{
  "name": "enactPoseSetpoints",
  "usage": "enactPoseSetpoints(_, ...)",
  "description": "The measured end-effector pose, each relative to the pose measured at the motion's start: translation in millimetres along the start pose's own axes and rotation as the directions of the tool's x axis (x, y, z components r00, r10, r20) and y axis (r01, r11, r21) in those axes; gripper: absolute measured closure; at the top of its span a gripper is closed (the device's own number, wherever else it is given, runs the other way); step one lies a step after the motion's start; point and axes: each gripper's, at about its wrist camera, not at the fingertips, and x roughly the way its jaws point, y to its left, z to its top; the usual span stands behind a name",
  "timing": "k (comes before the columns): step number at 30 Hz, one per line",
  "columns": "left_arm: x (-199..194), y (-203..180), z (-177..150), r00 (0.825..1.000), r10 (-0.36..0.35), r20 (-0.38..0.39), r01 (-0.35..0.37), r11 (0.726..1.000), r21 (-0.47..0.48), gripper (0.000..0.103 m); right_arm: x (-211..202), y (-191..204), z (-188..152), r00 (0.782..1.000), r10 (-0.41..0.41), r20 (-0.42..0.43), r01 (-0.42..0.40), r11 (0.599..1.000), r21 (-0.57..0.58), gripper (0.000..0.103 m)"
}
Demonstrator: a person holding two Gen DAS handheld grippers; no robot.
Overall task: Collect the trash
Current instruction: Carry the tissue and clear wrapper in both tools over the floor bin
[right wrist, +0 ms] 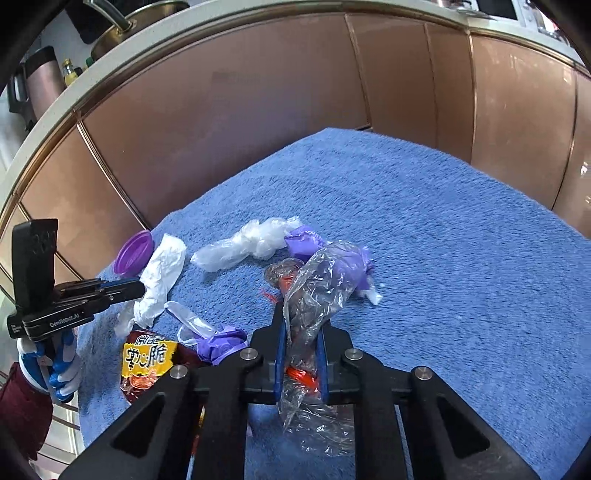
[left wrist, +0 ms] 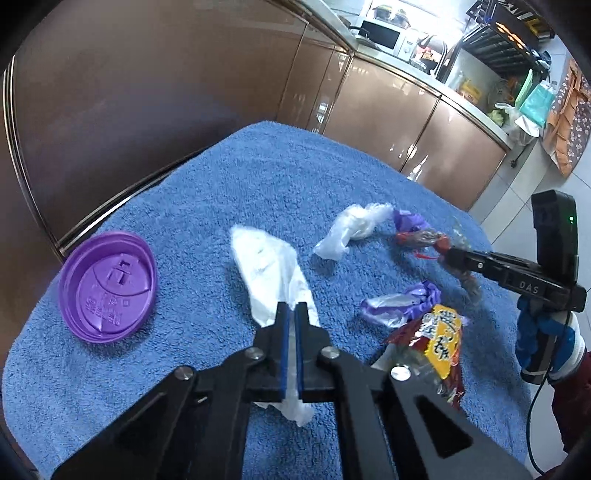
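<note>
Trash lies on a blue towel (left wrist: 229,177). My left gripper (left wrist: 291,308) is shut on a white crumpled tissue (left wrist: 269,269), which also shows in the right wrist view (right wrist: 162,277). My right gripper (right wrist: 301,314) is shut on a clear plastic wrapper with red bits (right wrist: 317,288); it shows in the left wrist view (left wrist: 448,254) at the right. A clear bag (left wrist: 351,229), a purple-and-clear wrapper (left wrist: 402,302), a red-yellow snack packet (left wrist: 439,339) and a purple lid (left wrist: 107,286) lie loose on the towel.
Brown cabinet fronts (left wrist: 147,92) stand behind the towel. A counter with a microwave (left wrist: 384,33) and a rack is at the far right. The towel's far right part (right wrist: 443,221) is bare. Tiled floor (left wrist: 517,192) lies to the right.
</note>
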Motion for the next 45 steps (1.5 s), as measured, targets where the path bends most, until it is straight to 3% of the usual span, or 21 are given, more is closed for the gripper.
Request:
enactPoseSetpoints(14, -80, -18, 8, 0.992, 0.003, 0.127, -0.003, 1.0, 0.004, 0.102, -95, 13, -8, 0.992, 0.0, 0.128, 0.001, 1.0, -0.006, 0.089)
enactPoseSetpoints(18, -106, -26, 7, 0.986, -0.003, 0.164, 0.002, 1.0, 0.005, 0.102, -129, 22, -12, 0.983, 0.058, 0.175, -0.059, 0.998, 0.003, 0.089)
enactPoseSetpoints(23, -134, -35, 1, 0.981, -0.017, 0.192, 0.018, 1.0, -0.004, 0.102, -154, 15, -24, 0.96, 0.196, 0.2, -0.219, 0.971, 0.099, 0.089)
enactPoseSetpoints(26, -150, -43, -2, 0.977, -0.034, 0.213, 0.035, 0.999, 0.0, 0.102, -168, 10, -31, 0.949, 0.218, 0.228, -0.254, 0.957, 0.139, 0.089)
enactPoseSetpoints(34, -172, -87, 6, 0.969, -0.103, 0.224, 0.089, 0.993, 0.073, 0.102, -221, 12, -44, 0.949, 0.112, 0.296, -0.156, 0.98, 0.127, 0.089)
enactPoseSetpoints(40, -169, -157, 17, 0.964, -0.179, 0.197, 0.145, 0.974, 0.174, 0.102, -268, -8, -65, 0.939, 0.008, 0.343, -0.062, 0.987, 0.147, 0.089)
enactPoseSetpoints(45, -145, -238, 30, 0.956, -0.26, 0.137, 0.214, 0.936, 0.281, 0.102, -300, -53, -92, 0.924, -0.109, 0.368, 0.02, 0.971, 0.236, 0.089)
